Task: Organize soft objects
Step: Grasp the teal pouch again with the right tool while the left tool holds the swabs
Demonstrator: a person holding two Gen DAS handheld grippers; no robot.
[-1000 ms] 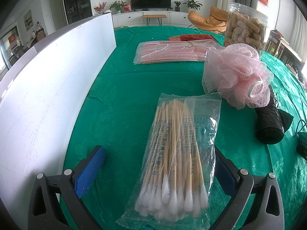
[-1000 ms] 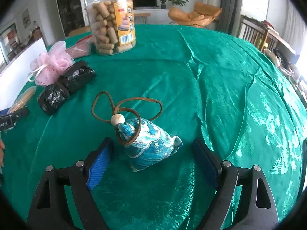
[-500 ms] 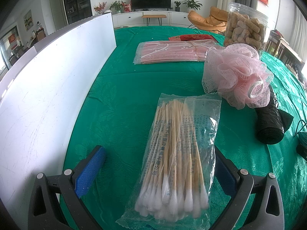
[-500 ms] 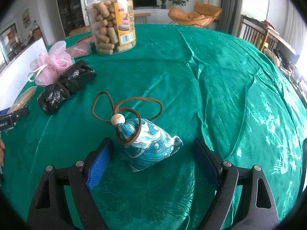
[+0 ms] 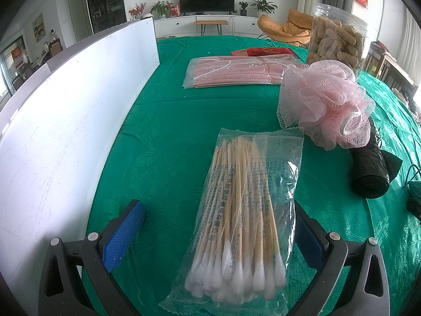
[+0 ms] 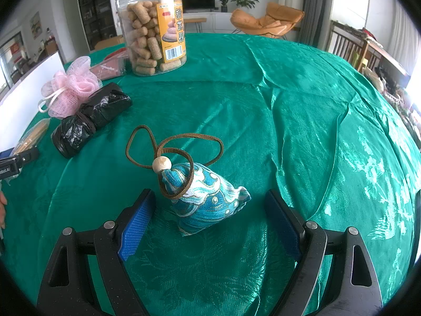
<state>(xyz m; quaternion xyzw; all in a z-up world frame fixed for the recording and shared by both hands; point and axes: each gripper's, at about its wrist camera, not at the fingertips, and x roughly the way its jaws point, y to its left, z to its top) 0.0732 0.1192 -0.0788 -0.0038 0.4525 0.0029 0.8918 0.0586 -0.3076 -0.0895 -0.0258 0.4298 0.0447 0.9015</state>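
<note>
In the left wrist view a clear bag of cotton swabs (image 5: pixel 240 210) lies on the green cloth between the fingers of my open left gripper (image 5: pixel 215 234); its right edge overlaps the right finger. A pink mesh bath pouf (image 5: pixel 329 102) and a black bag roll (image 5: pixel 368 168) lie to the right, a pack of pink face masks (image 5: pixel 236 72) farther back. In the right wrist view a blue patterned sachet (image 6: pixel 208 200) with a brown cord and wooden bead sits between the fingers of my open right gripper (image 6: pixel 210 221), untouched.
A long white board (image 5: pixel 65 121) stands along the left of the table. A clear jar of snack sticks (image 6: pixel 154 29) stands at the back. A red packet (image 5: pixel 263 51) lies behind the masks. The green tablecloth (image 6: pixel 302 105) is wrinkled to the right.
</note>
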